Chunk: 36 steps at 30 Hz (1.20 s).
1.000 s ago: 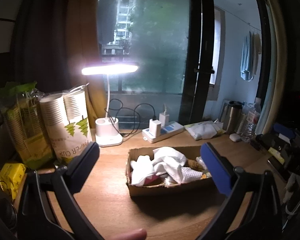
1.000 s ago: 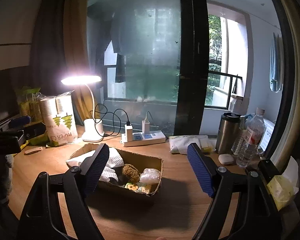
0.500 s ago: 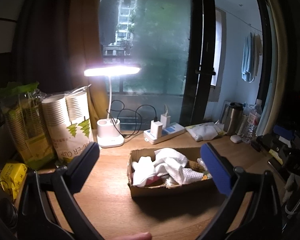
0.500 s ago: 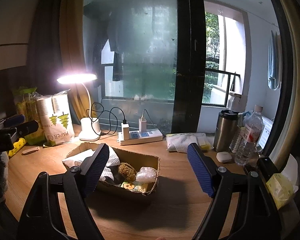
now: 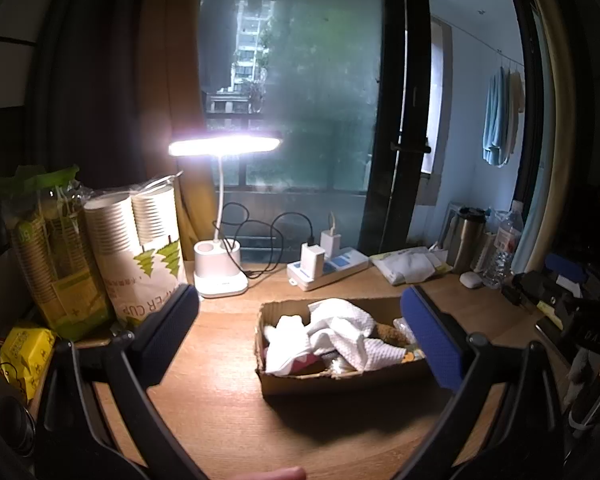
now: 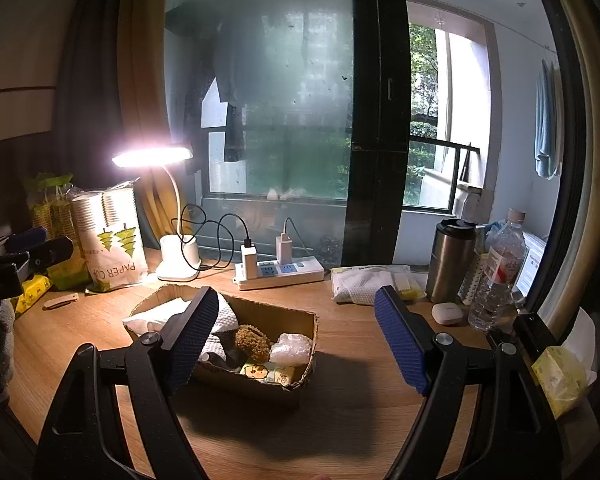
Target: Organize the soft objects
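Note:
A shallow cardboard box (image 5: pixel 340 384) sits mid-desk with crumpled white cloths (image 5: pixel 340 332) piled in it. From the right wrist view the box (image 6: pixel 260 386) also holds a brown fuzzy lump (image 6: pixel 252 340), a clear plastic wad (image 6: pixel 292 350) and a yellow cartoon pack (image 6: pixel 266 372). My left gripper (image 5: pixel 299 296) hovers short of the box, open, with nothing between its blue pads. My right gripper (image 6: pixel 295 292) is likewise open and empty, on the box's near right side. Each gripper shows at the edge of the other's view.
Along the back of the wooden desk (image 6: pixel 360 420) stand a lit desk lamp (image 5: pixel 220 276), a power strip (image 6: pixel 280 270) with chargers, and bagged paper cups (image 5: pixel 140 248). A packet of white cloth (image 6: pixel 364 282), a steel tumbler (image 6: pixel 450 264) and a water bottle (image 6: pixel 496 276) are on the right.

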Each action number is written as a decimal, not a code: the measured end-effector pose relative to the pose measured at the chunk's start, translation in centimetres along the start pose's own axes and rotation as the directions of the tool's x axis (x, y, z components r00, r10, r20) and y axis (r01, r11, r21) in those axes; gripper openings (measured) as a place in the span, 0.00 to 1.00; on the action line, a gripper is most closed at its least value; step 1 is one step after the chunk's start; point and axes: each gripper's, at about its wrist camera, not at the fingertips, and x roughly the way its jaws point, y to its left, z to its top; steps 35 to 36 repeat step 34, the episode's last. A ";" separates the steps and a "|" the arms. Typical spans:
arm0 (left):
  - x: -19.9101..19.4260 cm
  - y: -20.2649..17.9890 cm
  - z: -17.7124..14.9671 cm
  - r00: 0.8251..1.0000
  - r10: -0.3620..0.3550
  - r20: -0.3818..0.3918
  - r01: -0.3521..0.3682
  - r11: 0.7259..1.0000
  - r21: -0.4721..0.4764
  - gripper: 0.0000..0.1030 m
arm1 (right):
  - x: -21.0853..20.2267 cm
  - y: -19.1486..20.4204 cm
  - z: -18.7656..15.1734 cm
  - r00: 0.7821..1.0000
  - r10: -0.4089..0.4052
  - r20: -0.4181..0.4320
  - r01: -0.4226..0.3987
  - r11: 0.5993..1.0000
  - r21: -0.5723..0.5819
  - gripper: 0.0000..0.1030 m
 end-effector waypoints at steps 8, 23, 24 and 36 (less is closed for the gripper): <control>0.0 0.0 0.1 1.000 0.000 0.000 0.000 1.000 -0.002 0.99 | 0.0 0.0 -0.1 1.000 0.000 -0.002 0.000 1.000 0.001 0.81; -0.1 -0.1 0.4 1.000 -0.002 0.005 0.002 1.000 -0.001 0.99 | 0.1 -0.1 -0.1 1.000 0.001 -0.004 -0.001 1.000 0.001 0.81; -0.1 -0.1 0.5 1.000 -0.003 0.006 0.003 1.000 -0.001 0.99 | 0.1 0.0 -0.1 1.000 0.000 -0.004 0.000 1.000 0.001 0.81; -0.2 -0.1 0.3 1.000 0.006 0.027 -0.007 1.000 0.022 0.99 | 0.3 -0.2 -0.4 1.000 -0.003 -0.004 0.003 1.000 -0.004 0.81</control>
